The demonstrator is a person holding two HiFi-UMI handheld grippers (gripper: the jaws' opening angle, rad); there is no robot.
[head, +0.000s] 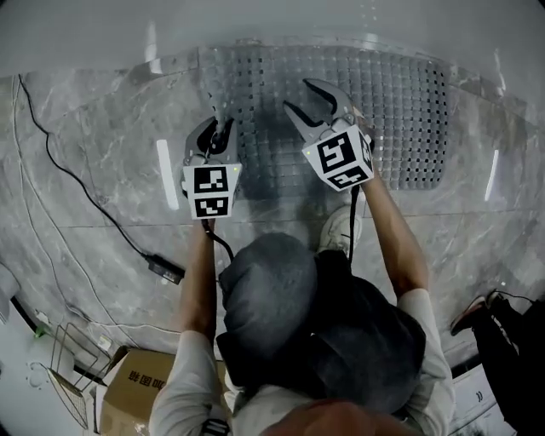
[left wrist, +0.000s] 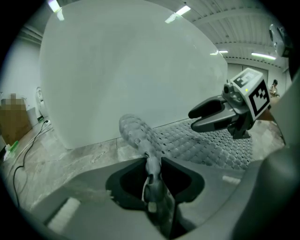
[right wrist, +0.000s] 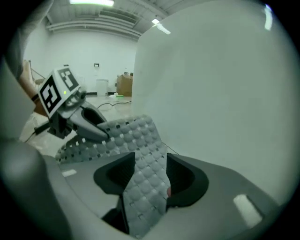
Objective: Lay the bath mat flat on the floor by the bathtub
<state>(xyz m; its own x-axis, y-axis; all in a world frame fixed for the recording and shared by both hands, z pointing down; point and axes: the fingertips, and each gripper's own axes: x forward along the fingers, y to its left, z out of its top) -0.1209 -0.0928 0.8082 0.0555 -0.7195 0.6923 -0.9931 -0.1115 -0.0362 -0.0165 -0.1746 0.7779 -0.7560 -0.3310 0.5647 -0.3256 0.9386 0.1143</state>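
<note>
Bathtub [head: 272, 21] across top, floor [head: 85, 170] below it. Bath mat [head: 400, 111] upper centre, beside tub, mostly flat. We see left gripper [head: 217, 122] clamped on its raised left edge, likely to straighten it. Right gripper [head: 298, 95] has its jaws wide, mat fold between, unpinched.

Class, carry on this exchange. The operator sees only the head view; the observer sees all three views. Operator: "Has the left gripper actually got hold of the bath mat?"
Observer: Yes. In the left gripper view the left gripper is shut on a bunched edge of the bath mat.
Operator: And the right gripper? Its jaws look apart from up here.
Observer: They are apart. The right gripper view shows a strip of the mat lying between them, broad face to the camera, not pinched.
Operator: Does the mat lie flat at the left gripper's end?
Observer: No. There it rises off the floor to the jaws, in front of the bathtub.
</note>
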